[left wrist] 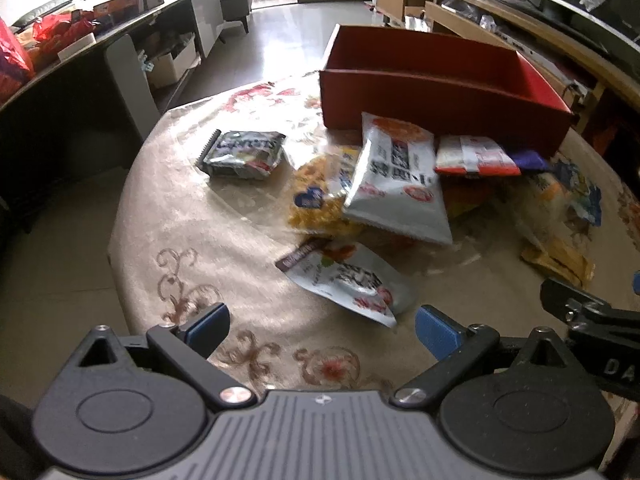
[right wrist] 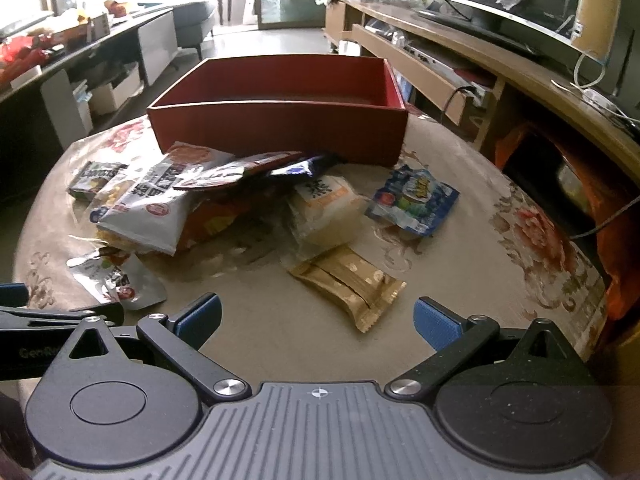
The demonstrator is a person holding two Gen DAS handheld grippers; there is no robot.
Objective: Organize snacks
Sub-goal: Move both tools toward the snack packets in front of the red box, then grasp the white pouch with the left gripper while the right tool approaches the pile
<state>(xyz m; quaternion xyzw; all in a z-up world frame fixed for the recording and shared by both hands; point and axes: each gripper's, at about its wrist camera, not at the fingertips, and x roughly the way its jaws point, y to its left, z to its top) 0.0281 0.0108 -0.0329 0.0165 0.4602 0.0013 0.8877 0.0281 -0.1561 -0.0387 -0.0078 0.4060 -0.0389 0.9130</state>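
Snacks lie in a loose heap on the table [right wrist: 280,332], in front of the red box [right wrist: 280,128], which stands open-topped at the far side with nothing visible inside. A large white bag [left wrist: 396,184] leans over a yellow bag [left wrist: 316,196]; a red-and-white packet [left wrist: 476,156] and a dark purple wrapper [left wrist: 532,160] rest against the box's near wall. A dark grey packet [left wrist: 244,154] lies apart to the left of the heap. A small white pouch [left wrist: 352,280] lies nearest the left claw [left wrist: 322,326]. In the right view, a gold wrapper [right wrist: 348,284] lies just ahead of the right claw [right wrist: 318,318], with a clear packet of pale cakes [right wrist: 324,208] behind it and a blue packet [right wrist: 414,200] off to the right, clear of the pile.

Table is round, covered in beige cloth with floral print under a glossy film. Room: tiled floor, a long dark counter [left wrist: 80,64] with clutter on the left, wooden TV bench [right wrist: 460,64] with a screen on the right, a chair and doorway at the back.

Both claws hover low over the near table edge, blue pads spread wide, nothing between them. Each claw's arm shows at the edge of the other's view.
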